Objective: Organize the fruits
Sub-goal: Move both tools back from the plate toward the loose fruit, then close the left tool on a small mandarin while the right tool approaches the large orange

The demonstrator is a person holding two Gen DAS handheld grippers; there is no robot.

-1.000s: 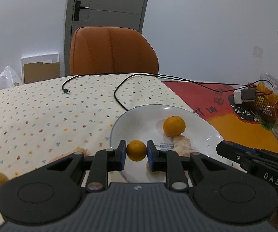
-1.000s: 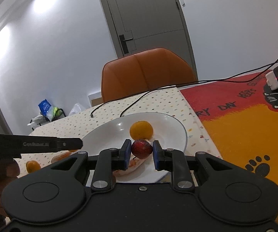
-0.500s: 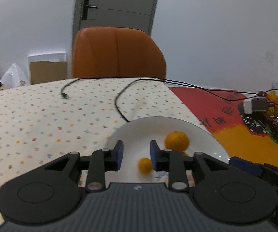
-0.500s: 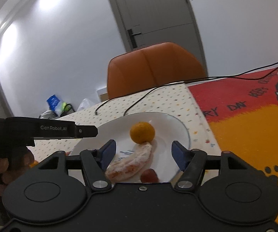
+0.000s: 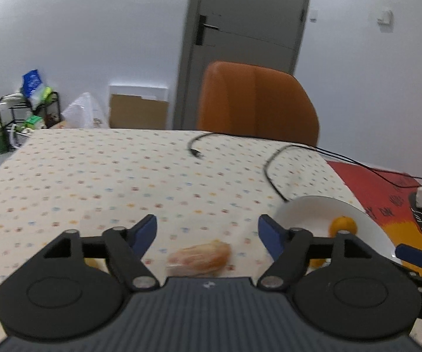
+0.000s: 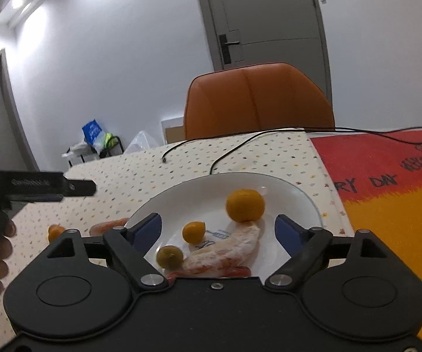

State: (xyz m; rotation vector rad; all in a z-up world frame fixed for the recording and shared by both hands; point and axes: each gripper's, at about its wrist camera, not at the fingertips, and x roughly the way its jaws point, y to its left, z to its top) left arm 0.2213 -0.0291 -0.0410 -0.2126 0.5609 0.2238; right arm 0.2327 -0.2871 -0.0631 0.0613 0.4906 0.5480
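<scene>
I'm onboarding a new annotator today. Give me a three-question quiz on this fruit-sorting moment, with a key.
1. True or false: the left gripper is shut on a fruit.
2. In the right wrist view, which lies farthest back on the round white plate?
A. large orange
B. small orange
C. greenish-yellow round fruit
3. Fill in: the plastic-wrapped peeled fruit ahead of the left gripper lies on the dotted ____, not on the plate.

Key: 1 false, both grippers are open and empty; 2 A; 3 tablecloth.
</scene>
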